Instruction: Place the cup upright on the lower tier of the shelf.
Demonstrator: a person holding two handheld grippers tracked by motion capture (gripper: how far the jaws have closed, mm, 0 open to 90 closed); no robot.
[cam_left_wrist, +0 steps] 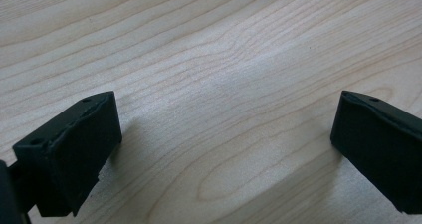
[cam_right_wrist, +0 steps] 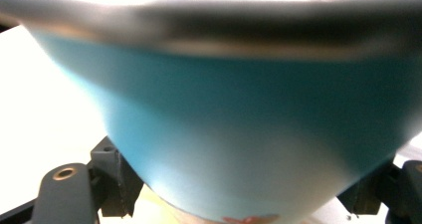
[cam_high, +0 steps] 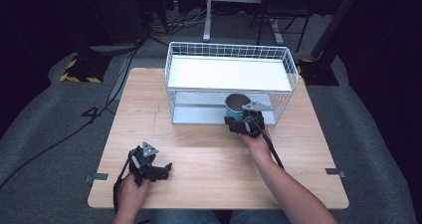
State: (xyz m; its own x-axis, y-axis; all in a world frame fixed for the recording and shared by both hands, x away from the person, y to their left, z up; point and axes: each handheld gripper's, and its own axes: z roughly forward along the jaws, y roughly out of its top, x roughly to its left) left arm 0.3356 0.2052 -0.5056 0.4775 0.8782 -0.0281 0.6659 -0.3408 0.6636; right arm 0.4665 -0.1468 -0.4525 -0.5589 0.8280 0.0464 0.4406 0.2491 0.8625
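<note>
Two tongs here: the right tongs are pinching a teal cup at the front edge of the white wire rack, by its lower shelf, while the left tongs sit spread wide, low over the bare wooden table

Cup: teal outer wall, grey metallic inside, dark rim; upright, mouth open upward. Location: right of frame centre in high view, at front of white wire rack, lower tier.
</note>
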